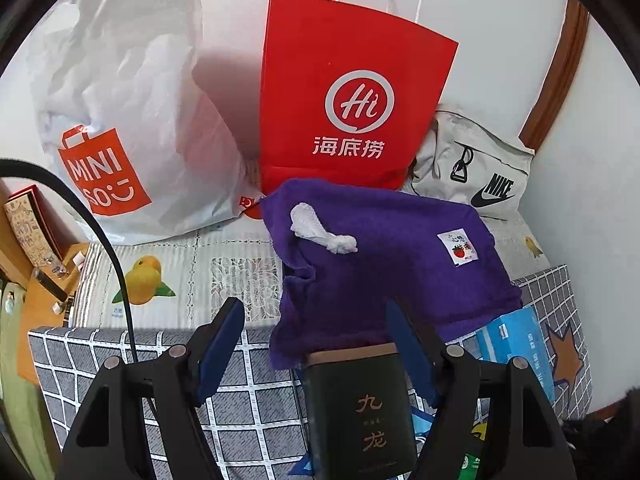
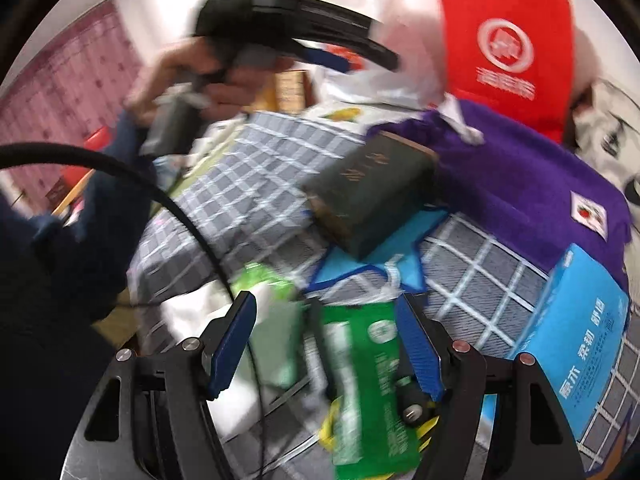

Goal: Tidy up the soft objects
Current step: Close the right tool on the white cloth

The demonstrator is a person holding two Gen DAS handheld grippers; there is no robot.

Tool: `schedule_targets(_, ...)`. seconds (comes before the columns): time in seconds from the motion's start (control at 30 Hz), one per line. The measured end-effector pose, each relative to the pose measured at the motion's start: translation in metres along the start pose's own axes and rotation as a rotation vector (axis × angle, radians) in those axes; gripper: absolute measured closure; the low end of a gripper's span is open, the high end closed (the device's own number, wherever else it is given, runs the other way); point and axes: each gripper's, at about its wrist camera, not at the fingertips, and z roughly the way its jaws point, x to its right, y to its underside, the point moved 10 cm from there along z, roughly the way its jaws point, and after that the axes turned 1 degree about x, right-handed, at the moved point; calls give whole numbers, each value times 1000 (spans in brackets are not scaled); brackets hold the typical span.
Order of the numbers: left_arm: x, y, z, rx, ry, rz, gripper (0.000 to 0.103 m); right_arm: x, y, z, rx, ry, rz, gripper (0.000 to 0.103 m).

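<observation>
The left tool [image 1: 316, 344] stands wide, its blue pads apart and gripping nothing. A dark green box with gold characters [image 1: 360, 412] lies between and below its fingers, but touching cannot be told. Just ahead of it a purple fleece cloth [image 1: 400, 256] is spread on the bed's grey checked cover [image 1: 240, 392], a crumpled white tissue [image 1: 320, 232] on top. Beyond stand a red paper bag [image 1: 352, 92] and a white plastic bag [image 1: 132, 120].

The right tool [image 2: 326, 340] is equally wide and empty, above a green wipes packet [image 2: 368, 384]. Only its blurred view shows a hand [image 2: 192, 76] holding the left tool, and a blue tissue pack [image 2: 576, 344] on its right.
</observation>
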Motion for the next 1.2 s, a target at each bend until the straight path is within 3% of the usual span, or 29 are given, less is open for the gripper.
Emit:
schedule_targets(0.13,5,6,4,-19,7,17,31,-44,7,-18,2,-96,-86,31)
schedule_targets(0.23,7,9,5,-26,16,18,31,-68,7,-32,29,-107,-138,31)
schedule_targets(0.53,15,8,6,-27,31,29,31,-10,23,-37,-25,92,-19,31)
schedule_targets(0.7,20,7,10,-30,24,57,31,-17,28,-64,-3,58,-45,31)
schedule_targets(0.8,23,7,12,-37,19,63,31,-47,30,-75,15,-34,-101,31)
schedule_targets(0.9,27,9,12,-44,27,69,31,-91,31,-64,14,-141,-182,31)
schedule_targets(1.2,31,17,7,-59,45,65,31,-113,35,34,-138,-42,-335,35)
